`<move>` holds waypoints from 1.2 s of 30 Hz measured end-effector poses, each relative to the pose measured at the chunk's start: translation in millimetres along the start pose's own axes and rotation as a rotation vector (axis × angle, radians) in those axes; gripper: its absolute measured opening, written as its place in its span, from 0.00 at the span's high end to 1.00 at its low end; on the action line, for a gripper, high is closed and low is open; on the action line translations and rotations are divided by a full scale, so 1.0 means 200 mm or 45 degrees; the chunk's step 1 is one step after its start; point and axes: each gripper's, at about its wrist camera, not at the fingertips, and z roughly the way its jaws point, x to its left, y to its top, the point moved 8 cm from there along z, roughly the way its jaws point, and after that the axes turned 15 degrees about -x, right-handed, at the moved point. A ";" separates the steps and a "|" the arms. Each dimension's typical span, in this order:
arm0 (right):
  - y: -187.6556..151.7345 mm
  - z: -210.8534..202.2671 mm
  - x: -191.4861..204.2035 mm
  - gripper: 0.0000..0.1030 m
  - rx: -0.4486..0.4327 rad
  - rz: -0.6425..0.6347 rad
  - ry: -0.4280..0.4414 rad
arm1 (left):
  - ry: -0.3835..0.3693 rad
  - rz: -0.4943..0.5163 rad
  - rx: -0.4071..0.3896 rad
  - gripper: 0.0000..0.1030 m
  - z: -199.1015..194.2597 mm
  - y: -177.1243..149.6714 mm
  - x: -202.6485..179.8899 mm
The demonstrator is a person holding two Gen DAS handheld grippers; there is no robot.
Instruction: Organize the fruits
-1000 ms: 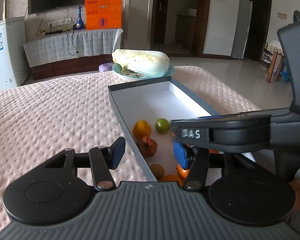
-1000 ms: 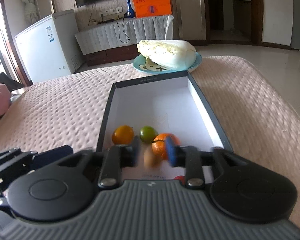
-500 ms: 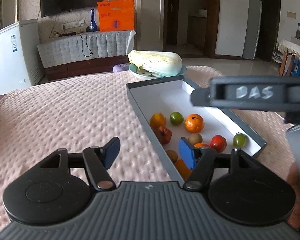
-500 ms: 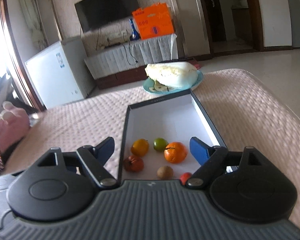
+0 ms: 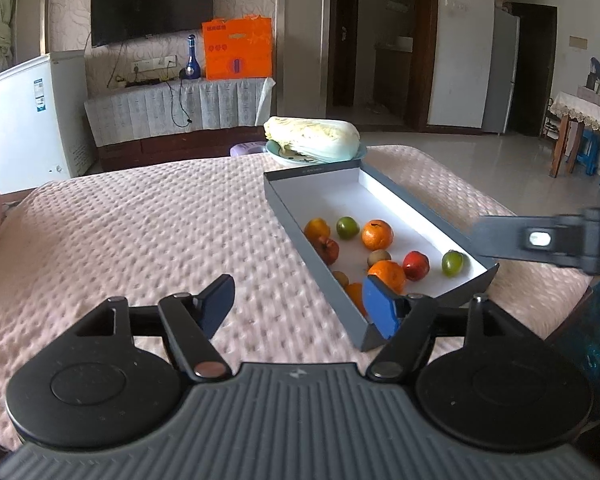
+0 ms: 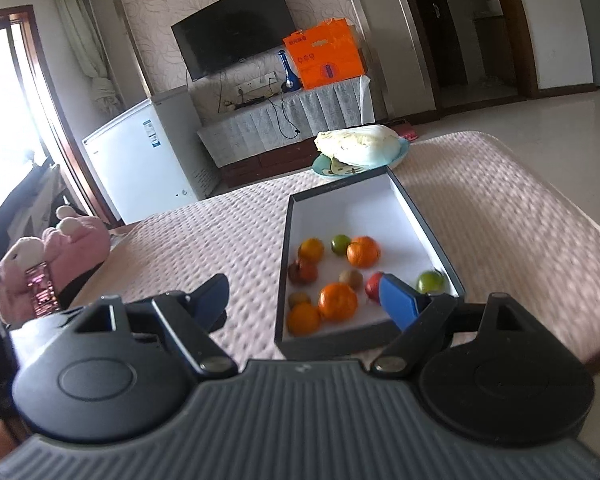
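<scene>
A long grey box with a white inside (image 5: 340, 192) (image 6: 348, 204) lies on the pink table cover. Several small fruits sit at its near end: oranges (image 5: 377, 234) (image 6: 363, 251), green ones (image 5: 347, 227) (image 6: 430, 281), red ones (image 5: 416, 265) (image 6: 302, 272) and brown ones (image 5: 378, 256). My left gripper (image 5: 298, 304) is open and empty, held above the table left of the box's near corner. My right gripper (image 6: 306, 298) is open and empty, held back above the box's near end; its body shows at the right of the left wrist view (image 5: 548, 240).
A cabbage on a blue plate (image 5: 312, 140) (image 6: 360, 148) stands just beyond the box. The table's right edge (image 6: 572, 216) drops to the floor. Pink plush toys (image 6: 52, 248) sit at the table's left. A white freezer (image 5: 28, 116) stands behind.
My right gripper opened, let a fruit go into the box, and pulled up and back. My left gripper also rose and drew back, so more of the box shows.
</scene>
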 end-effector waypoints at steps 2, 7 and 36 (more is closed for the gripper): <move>-0.01 -0.04 -0.02 0.19 0.002 -0.011 -0.002 | 0.013 -0.010 0.004 0.26 -0.02 0.00 0.02; -0.05 -0.07 -0.05 0.19 0.047 -0.069 -0.041 | 0.042 -0.022 0.010 0.26 -0.07 -0.02 0.06; -0.18 -0.06 -0.19 0.19 0.225 -0.146 -0.145 | 0.038 0.110 0.064 0.26 -0.15 -0.13 -0.05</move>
